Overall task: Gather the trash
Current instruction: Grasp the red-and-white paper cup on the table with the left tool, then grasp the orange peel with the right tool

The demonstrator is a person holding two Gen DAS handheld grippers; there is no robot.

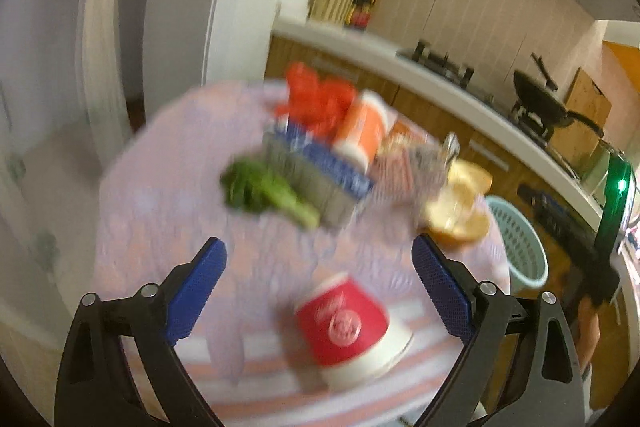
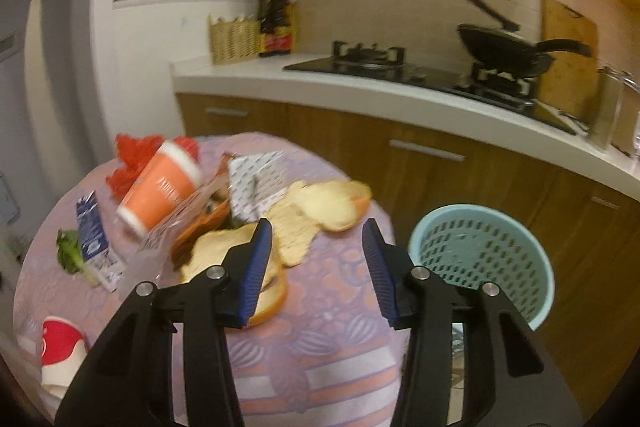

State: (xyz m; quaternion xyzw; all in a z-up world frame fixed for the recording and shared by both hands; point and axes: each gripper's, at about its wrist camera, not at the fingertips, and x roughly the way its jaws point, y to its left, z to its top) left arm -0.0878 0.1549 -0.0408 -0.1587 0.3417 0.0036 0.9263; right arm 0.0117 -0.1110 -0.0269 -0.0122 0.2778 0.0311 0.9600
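Observation:
Trash lies on a round table with a purple cloth (image 2: 320, 315). A red paper cup (image 1: 352, 327) lies on its side near the front edge, between and just beyond my open left gripper (image 1: 320, 251). Farther back are a green vegetable (image 1: 264, 191), a blue and white carton (image 1: 320, 167), an orange cup (image 1: 362, 131), red plastic (image 1: 316, 99), foil wrappers (image 2: 256, 183) and pale fruit peels (image 2: 324, 207). My right gripper (image 2: 318, 231) is open and empty above the peels. The red cup also shows in the right wrist view (image 2: 60, 351).
A light blue perforated basket (image 2: 484, 263) stands on the floor right of the table. Behind are wooden cabinets under a white counter (image 2: 400, 99) with a gas hob, a black pan (image 2: 504, 55), a wicker basket and bottles.

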